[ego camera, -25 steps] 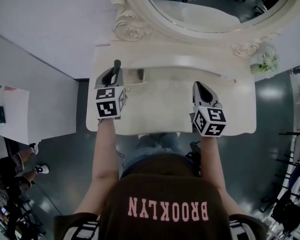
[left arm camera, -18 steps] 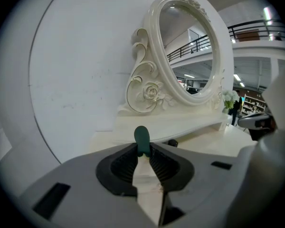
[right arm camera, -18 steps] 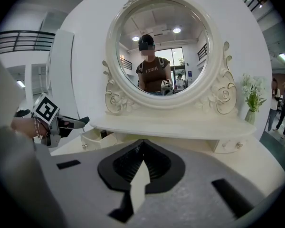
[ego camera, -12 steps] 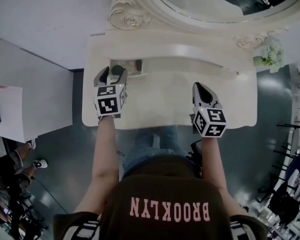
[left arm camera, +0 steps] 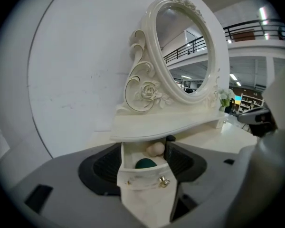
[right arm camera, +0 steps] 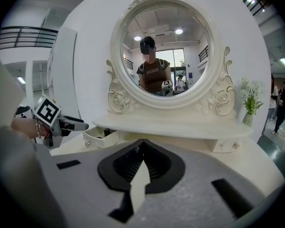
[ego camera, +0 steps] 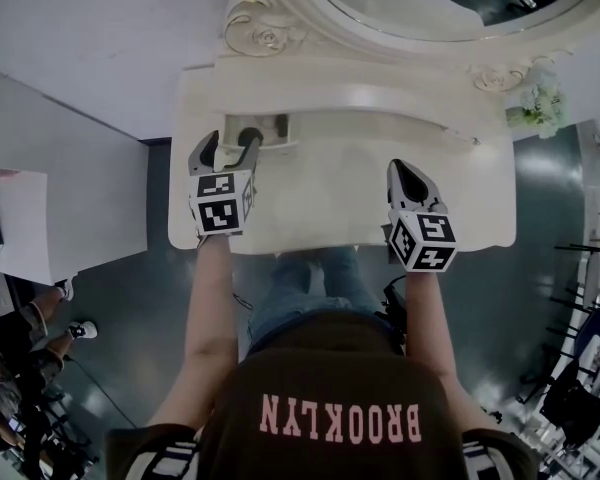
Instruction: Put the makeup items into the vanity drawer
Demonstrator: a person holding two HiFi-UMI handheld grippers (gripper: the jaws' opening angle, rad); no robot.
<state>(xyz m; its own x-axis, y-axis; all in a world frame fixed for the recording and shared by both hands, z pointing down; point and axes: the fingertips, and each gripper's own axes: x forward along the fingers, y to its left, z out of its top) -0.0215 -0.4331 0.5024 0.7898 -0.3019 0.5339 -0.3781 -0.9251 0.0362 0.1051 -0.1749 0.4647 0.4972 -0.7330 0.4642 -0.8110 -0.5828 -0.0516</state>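
Observation:
The small vanity drawer stands pulled out under the shelf at the table's left. Inside lie a dark green round item and a beige puff. A black item stands at its right wall. My left gripper is opening, its jaws spread to either side of the drawer front without pressing on it. My right gripper hovers over the tabletop at the right, shut and empty.
The oval mirror rises behind the shelf. A vase of white flowers stands at the right end. A second small drawer sits shut at the right. A white side table stands left.
A second ago my left gripper held a dark item upright above the drawer. It has come down to the drawer, spread its jaws and let the item go. The right gripper stays put.

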